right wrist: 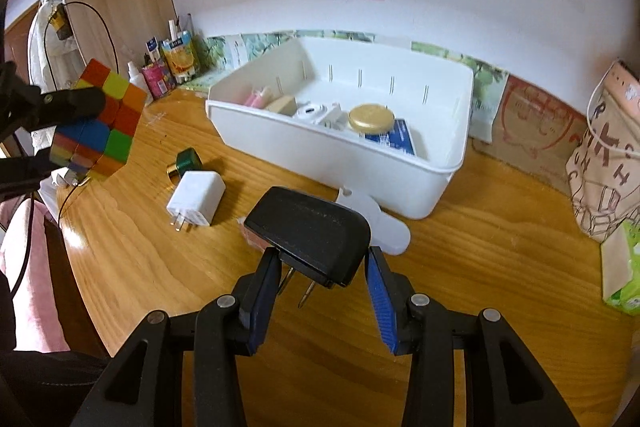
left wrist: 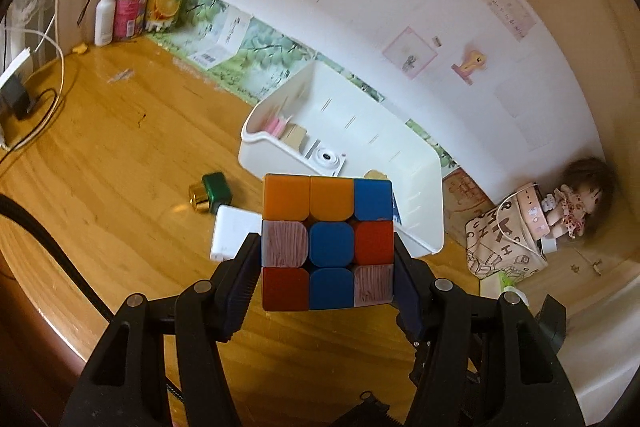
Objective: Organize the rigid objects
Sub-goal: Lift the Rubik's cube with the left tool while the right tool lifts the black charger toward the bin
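The left gripper (left wrist: 326,267) holds a puzzle cube (left wrist: 327,242) clear of the tabletop (left wrist: 120,147), its jaws closed on two opposite side faces. The right gripper (right wrist: 322,291) carries a black plug adapter (right wrist: 310,233); its jaws stand around the adapter's rear end, the left pad against the body, while contact on the right pad cannot be confirmed because a narrow gap seems to show there. The white storage bin (right wrist: 448,171) sits ahead of both grippers and already contains a gold-lidded jar (right wrist: 370,118), a blue box (right wrist: 394,139), a small white device (right wrist: 312,111) and pink items (right wrist: 258,95) at its far end. Still lying on the tabletop in front of the bin are a white charger (right wrist: 196,198), a green and gold bottle (right wrist: 184,163) and a flat white lid-like piece (right wrist: 380,223). Principal risks, as judged from this position: the adapter is gripped near one end only, so its forward mass may pivot it downward or let it slip out during transfer. The cube's smooth faces offer little friction, and its layers may rotate under uneven clamping force, loosening the hold. Both loads approach the same bin, so simultaneous entry could bring the grippers into collision; sequence them. A low approach may strike the bin's near wall and shove the bin. Releasing the cube from height over the jar or white device may knock these items about.
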The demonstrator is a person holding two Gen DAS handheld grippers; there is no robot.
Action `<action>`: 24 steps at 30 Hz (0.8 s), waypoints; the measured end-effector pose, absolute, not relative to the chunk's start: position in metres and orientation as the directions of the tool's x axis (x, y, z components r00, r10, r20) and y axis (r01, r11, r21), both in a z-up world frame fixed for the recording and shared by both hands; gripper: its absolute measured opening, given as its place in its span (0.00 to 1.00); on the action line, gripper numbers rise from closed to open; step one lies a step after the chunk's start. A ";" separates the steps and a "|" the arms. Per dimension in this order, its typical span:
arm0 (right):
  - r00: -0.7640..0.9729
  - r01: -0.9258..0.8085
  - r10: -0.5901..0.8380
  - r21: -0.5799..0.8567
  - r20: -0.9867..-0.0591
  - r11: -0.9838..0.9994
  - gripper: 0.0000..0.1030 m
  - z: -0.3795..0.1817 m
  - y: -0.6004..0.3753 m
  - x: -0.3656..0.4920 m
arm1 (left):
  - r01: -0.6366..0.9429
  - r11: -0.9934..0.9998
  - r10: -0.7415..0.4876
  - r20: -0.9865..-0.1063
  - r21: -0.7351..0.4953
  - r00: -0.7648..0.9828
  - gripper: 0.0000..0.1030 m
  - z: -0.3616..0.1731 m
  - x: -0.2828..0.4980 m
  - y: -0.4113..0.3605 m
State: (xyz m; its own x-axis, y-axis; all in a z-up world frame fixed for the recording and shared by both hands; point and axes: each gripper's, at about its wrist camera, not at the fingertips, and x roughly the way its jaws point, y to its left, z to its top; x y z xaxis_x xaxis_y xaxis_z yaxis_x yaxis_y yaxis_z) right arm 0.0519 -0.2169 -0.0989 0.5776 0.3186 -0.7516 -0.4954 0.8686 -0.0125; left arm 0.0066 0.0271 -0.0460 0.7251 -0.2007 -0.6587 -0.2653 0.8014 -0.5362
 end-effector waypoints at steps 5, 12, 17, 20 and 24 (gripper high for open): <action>0.608 -0.485 0.314 -0.028 -0.729 0.874 0.42 -0.092 -0.214 0.053 | -0.240 0.827 -0.189 -0.653 -0.509 0.733 0.63 -0.037 0.021 0.031; 0.649 -0.444 0.307 -0.019 -0.696 0.896 0.42 -0.083 -0.213 0.071 | -0.183 0.857 -0.197 -0.634 -0.482 0.748 0.63 -0.021 0.051 0.033; 0.671 -0.410 0.302 0.001 -0.678 0.912 0.42 -0.077 -0.214 0.089 | -0.122 0.879 -0.229 -0.634 -0.460 0.739 0.63 -0.014 0.076 0.027; 0.678 -0.389 0.291 0.007 -0.675 0.921 0.42 -0.075 -0.213 0.102 | -0.086 0.893 -0.243 -0.633 -0.442 0.735 0.63 -0.012 0.090 0.022; 0.695 -0.361 0.277 0.011 -0.664 0.932 0.42 -0.072 -0.212 0.118 | -0.045 0.913 -0.244 -0.632 -0.405 0.735 0.63 -0.009 0.108 0.016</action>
State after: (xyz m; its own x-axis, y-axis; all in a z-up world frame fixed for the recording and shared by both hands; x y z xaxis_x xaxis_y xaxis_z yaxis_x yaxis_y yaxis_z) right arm 0.1177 -0.2124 -0.0725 0.6947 0.2770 -0.6638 -0.3613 0.9324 0.0109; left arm 0.1081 0.0155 -0.0094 0.7354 -0.2442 -0.6321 -0.0449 0.9132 -0.4051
